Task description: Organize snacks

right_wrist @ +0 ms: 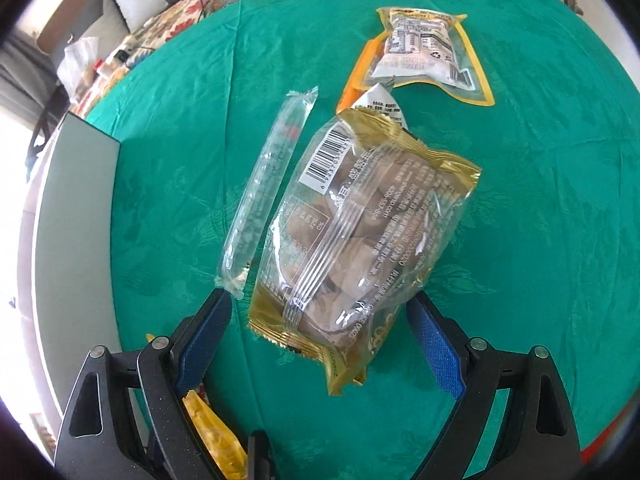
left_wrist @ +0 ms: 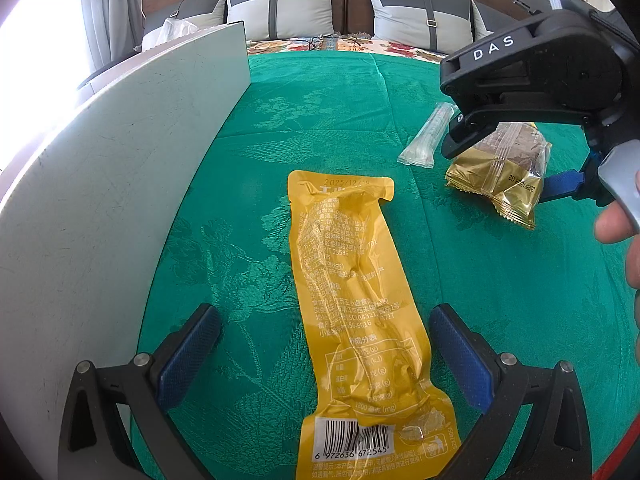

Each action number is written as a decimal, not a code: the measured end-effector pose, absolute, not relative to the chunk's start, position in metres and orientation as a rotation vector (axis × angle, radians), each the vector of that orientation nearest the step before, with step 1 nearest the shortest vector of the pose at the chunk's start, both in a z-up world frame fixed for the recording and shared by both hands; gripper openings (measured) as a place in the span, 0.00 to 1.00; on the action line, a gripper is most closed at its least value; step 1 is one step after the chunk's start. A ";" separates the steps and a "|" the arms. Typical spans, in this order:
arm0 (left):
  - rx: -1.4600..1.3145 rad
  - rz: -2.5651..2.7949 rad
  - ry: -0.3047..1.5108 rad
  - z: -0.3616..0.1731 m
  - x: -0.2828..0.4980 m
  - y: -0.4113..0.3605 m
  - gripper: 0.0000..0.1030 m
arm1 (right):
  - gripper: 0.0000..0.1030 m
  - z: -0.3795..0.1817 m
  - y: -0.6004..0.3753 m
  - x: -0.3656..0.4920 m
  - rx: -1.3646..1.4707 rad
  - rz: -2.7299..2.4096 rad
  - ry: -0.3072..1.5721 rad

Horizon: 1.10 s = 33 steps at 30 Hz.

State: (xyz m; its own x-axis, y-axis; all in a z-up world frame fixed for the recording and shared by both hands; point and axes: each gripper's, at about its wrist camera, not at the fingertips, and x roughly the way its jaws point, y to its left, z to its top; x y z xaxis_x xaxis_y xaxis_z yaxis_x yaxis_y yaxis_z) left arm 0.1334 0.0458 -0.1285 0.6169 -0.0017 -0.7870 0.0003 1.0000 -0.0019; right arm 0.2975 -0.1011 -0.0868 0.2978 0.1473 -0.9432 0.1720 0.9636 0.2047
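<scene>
A long yellow snack pouch (left_wrist: pixel 352 320) lies on the green tablecloth, between the fingers of my open left gripper (left_wrist: pixel 324 344). A gold and clear cake packet (right_wrist: pixel 356 240) lies between the fingers of my open right gripper (right_wrist: pixel 320 328); it also shows in the left wrist view (left_wrist: pixel 504 172) under the right gripper (left_wrist: pixel 500 128). A clear narrow stick packet (right_wrist: pixel 268 196) lies just left of the cake packet. A yellow-rimmed clear pouch (right_wrist: pixel 428 52) lies farther off, with an orange packet (right_wrist: pixel 356 84) partly under it.
A grey-white box wall (left_wrist: pixel 100 200) stands on the left of the table, also in the right wrist view (right_wrist: pixel 72 216). A bed with grey pillows (left_wrist: pixel 280 8) lies behind the table. The green cloth (left_wrist: pixel 320 112) is bare in the middle.
</scene>
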 end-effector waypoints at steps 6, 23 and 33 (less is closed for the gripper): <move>-0.002 -0.001 0.906 -0.129 0.134 0.046 1.00 | 0.50 -0.077 -0.139 0.274 0.242 0.143 1.158; -0.002 -0.002 0.905 -0.129 0.134 0.046 1.00 | 0.70 -0.073 -0.291 0.149 0.071 0.214 0.909; -0.002 -0.002 0.905 -0.129 0.134 0.046 1.00 | 0.72 -0.096 -0.316 0.136 -0.010 -0.080 0.842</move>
State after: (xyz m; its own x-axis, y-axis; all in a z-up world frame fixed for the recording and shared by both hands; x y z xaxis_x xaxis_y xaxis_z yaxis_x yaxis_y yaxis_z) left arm 0.1337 0.0464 -0.1290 0.6176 -0.0022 -0.7865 0.0004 1.0000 -0.0025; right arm 0.1363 -0.3162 -0.0961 0.6629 -0.0747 -0.7450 0.0670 0.9969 -0.0403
